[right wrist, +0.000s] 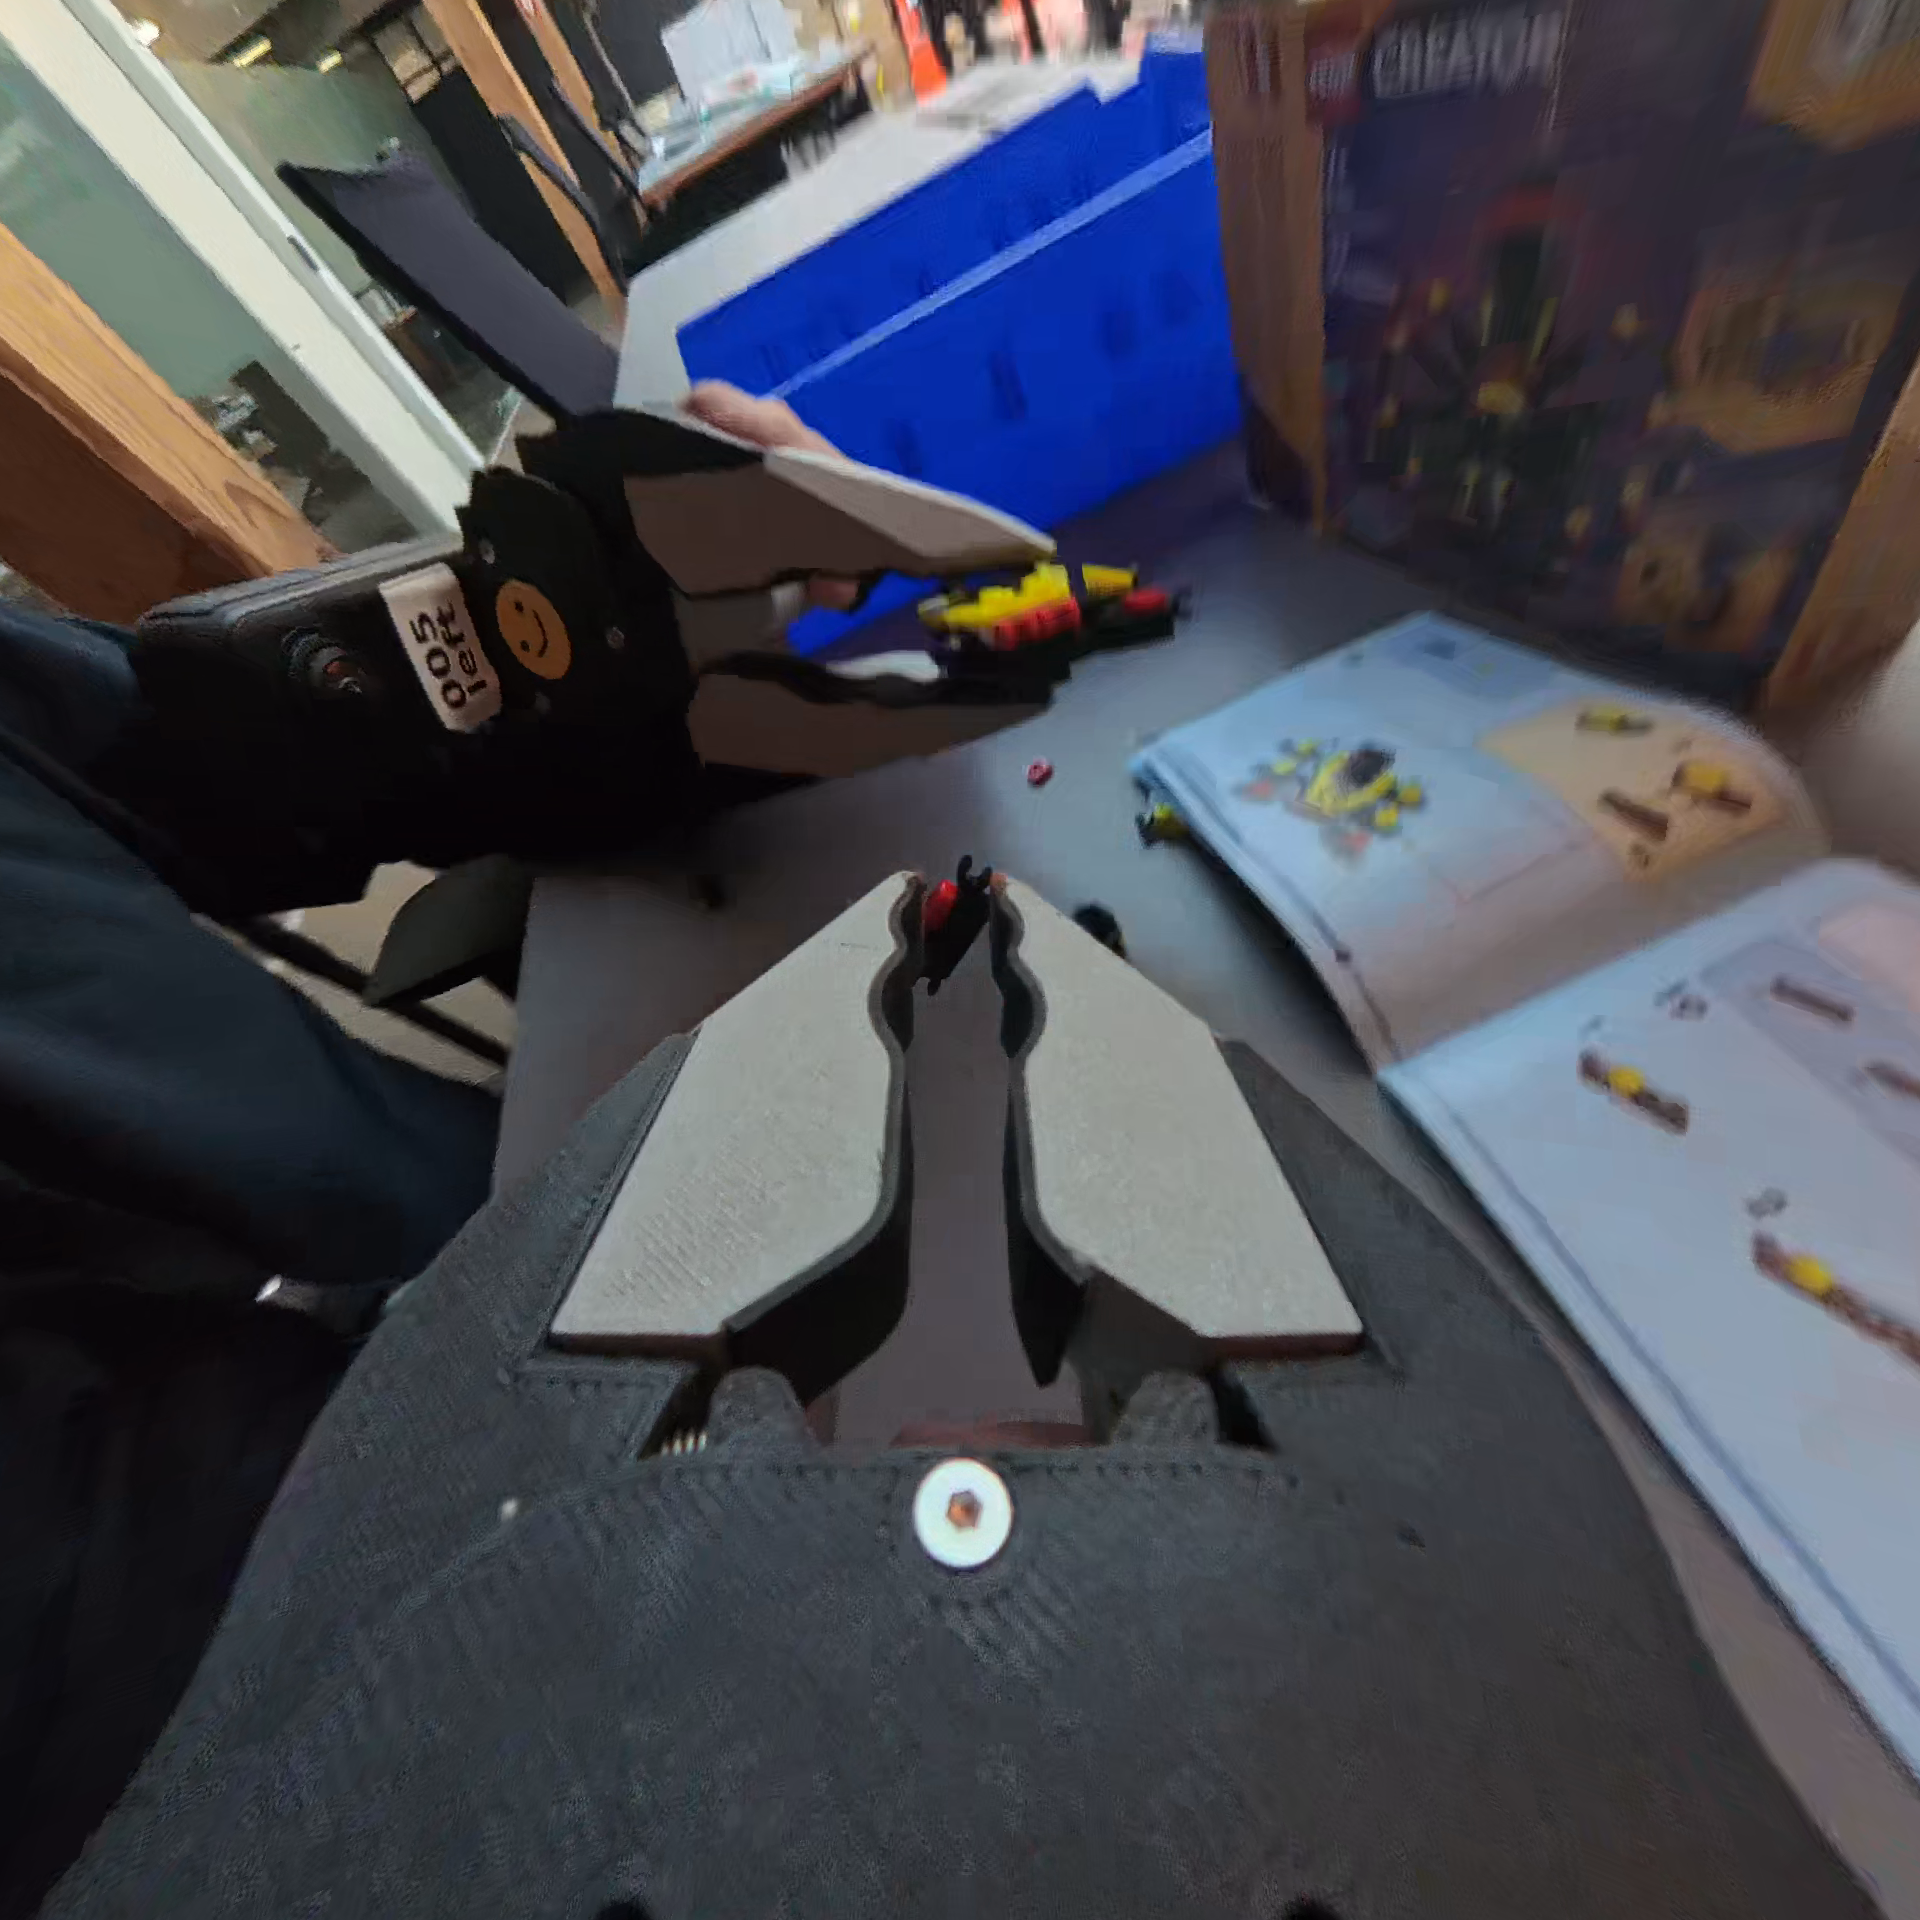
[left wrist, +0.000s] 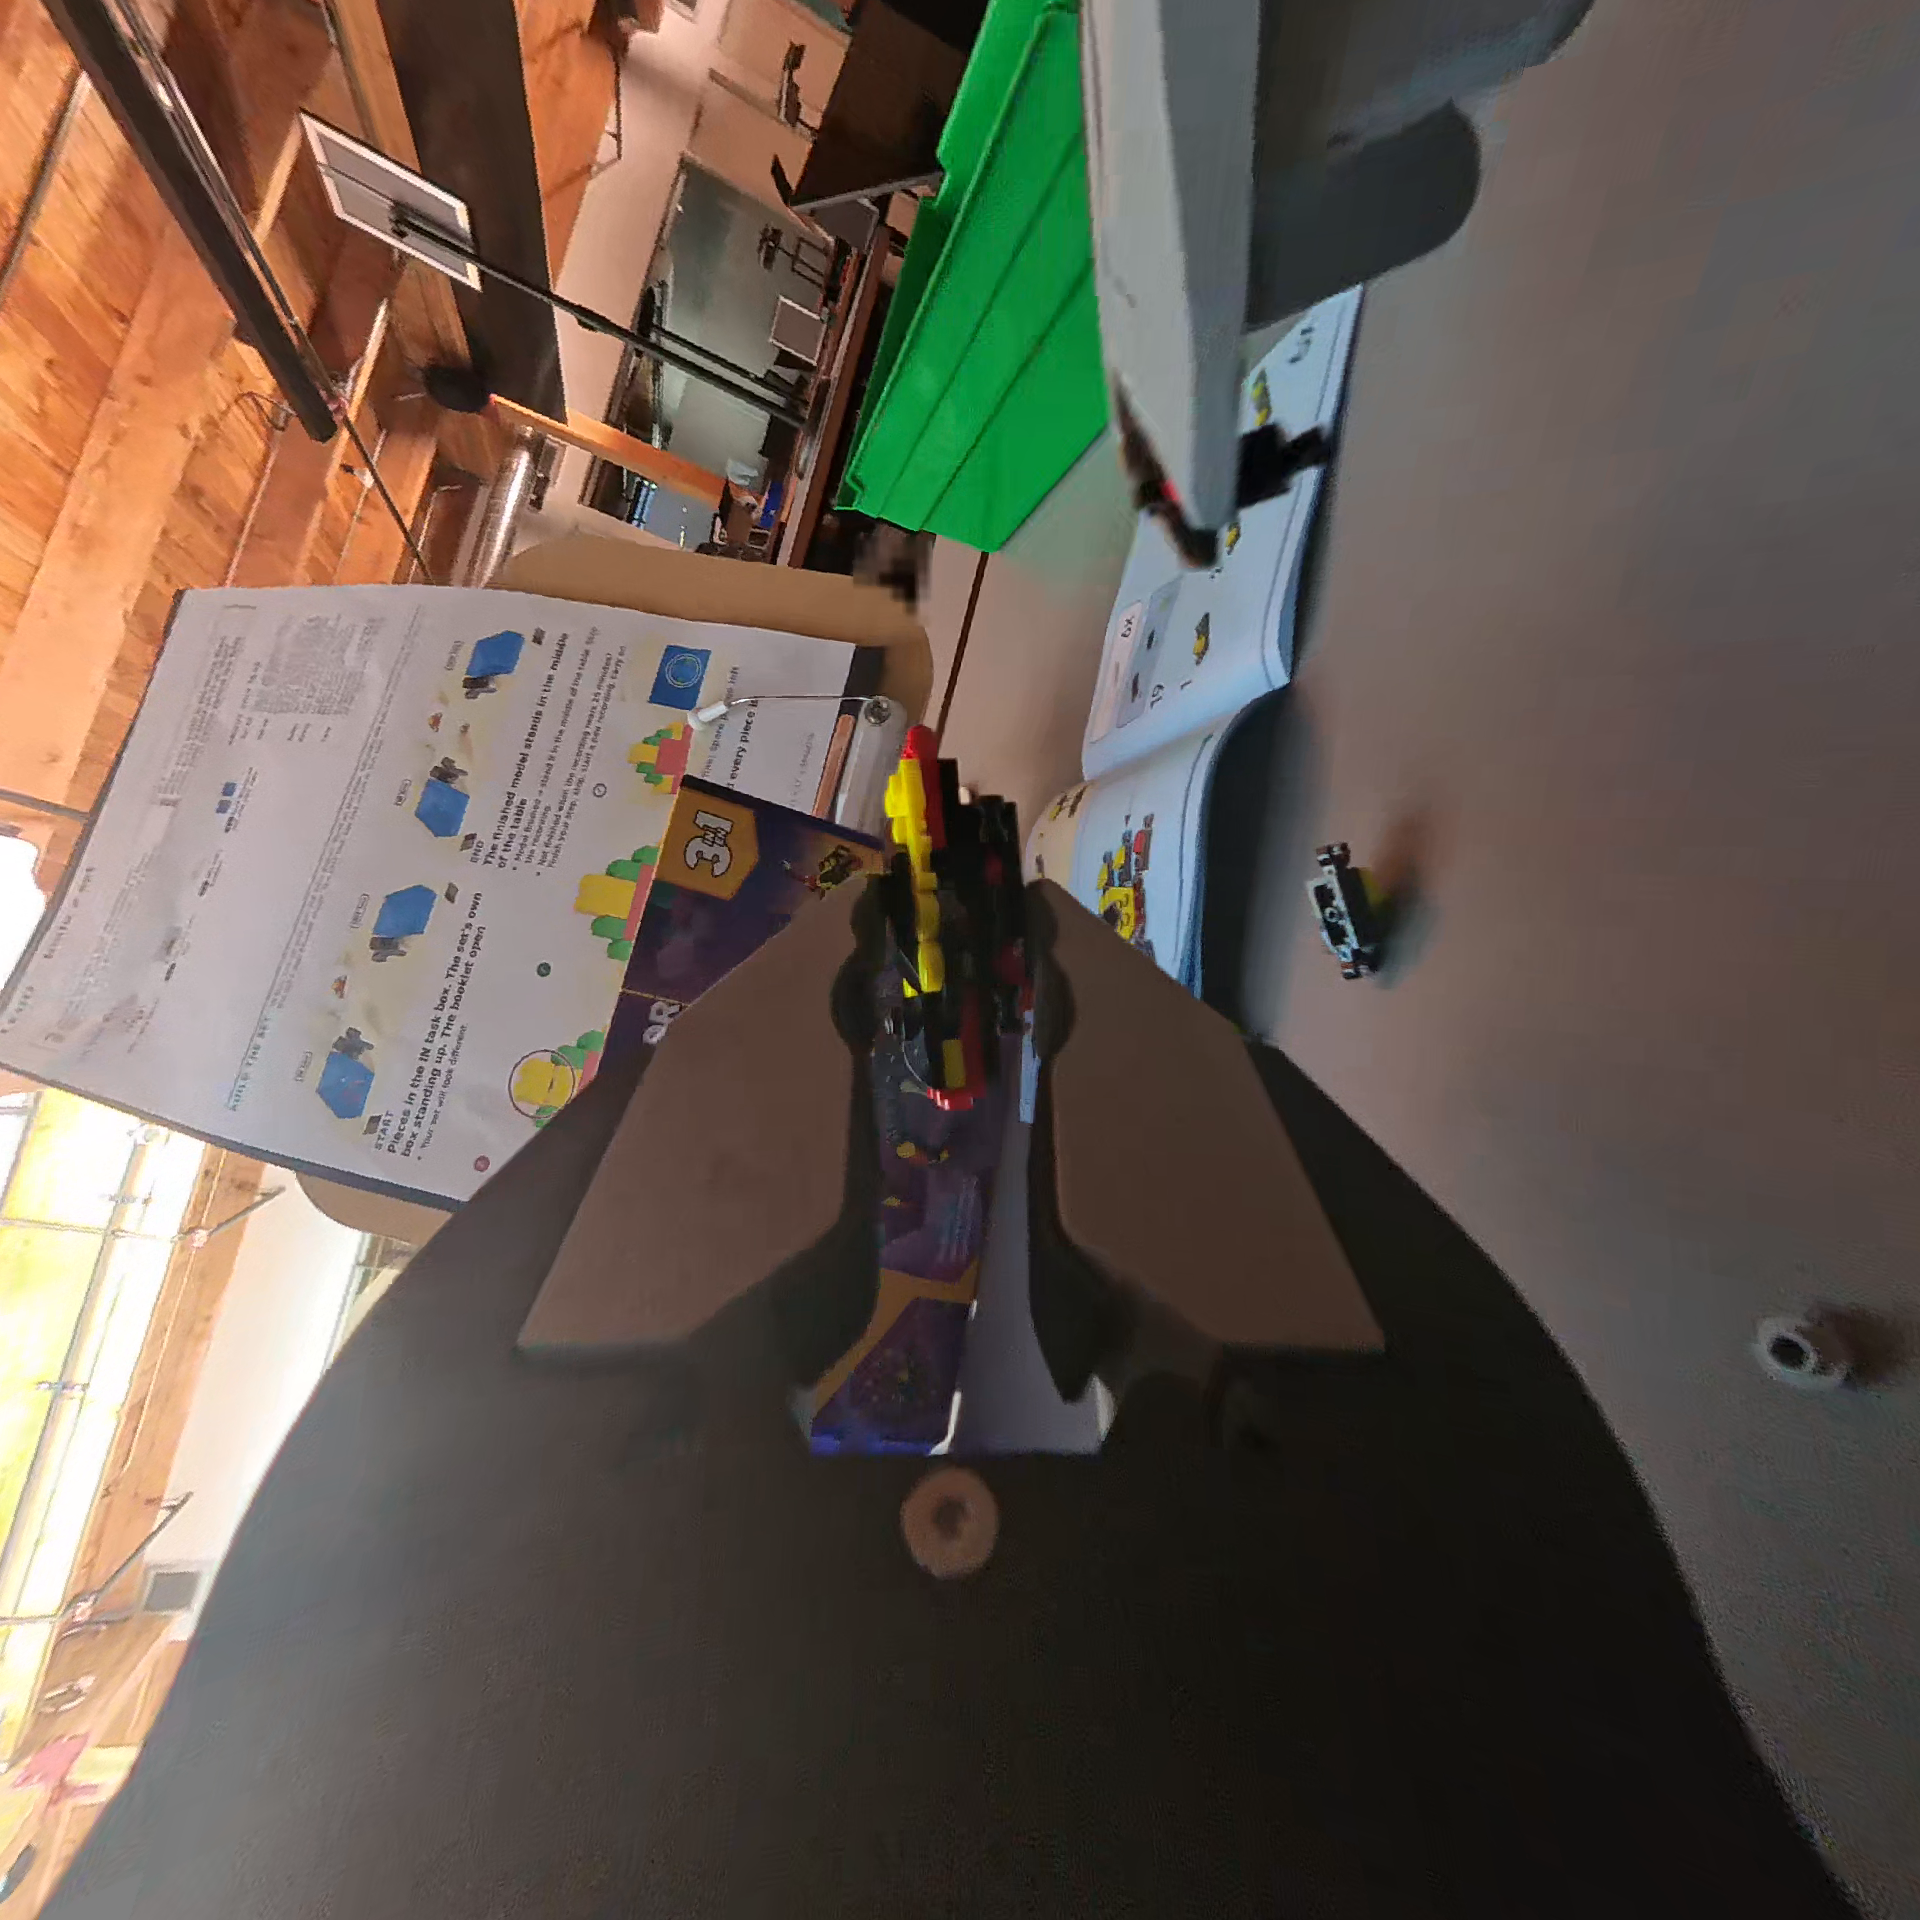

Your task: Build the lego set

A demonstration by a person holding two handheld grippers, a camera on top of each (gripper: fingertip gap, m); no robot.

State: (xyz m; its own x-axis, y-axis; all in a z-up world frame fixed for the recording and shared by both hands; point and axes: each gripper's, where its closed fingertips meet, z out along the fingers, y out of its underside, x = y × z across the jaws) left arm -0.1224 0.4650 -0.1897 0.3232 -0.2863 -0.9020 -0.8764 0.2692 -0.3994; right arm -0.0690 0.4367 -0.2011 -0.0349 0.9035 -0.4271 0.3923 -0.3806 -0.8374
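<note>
My left gripper [left wrist: 948, 914] is shut on a partly built yellow, red and black lego model [left wrist: 940, 883], held above the table. It also shows in the right wrist view [right wrist: 1039, 623] with the model [right wrist: 1039, 608] sticking out of its tips. My right gripper [right wrist: 956, 883] is shut on a small black and red lego piece [right wrist: 951, 920], held above the grey table, below and apart from the model. The right gripper also shows at the top of the left wrist view [left wrist: 1195, 520]. The open instruction booklet [right wrist: 1455, 790] lies to the right.
The purple lego box [right wrist: 1558, 312] stands at the back right, a blue bin [right wrist: 987, 343] behind the left gripper. A green bin [left wrist: 987, 312] and a printed task sheet [left wrist: 416, 862] stand at the table's far side. A small sub-assembly [left wrist: 1351, 914] and loose pieces [right wrist: 1039, 771] lie on the table. Spacing between my two grippers at the tips: around 6 cm.
</note>
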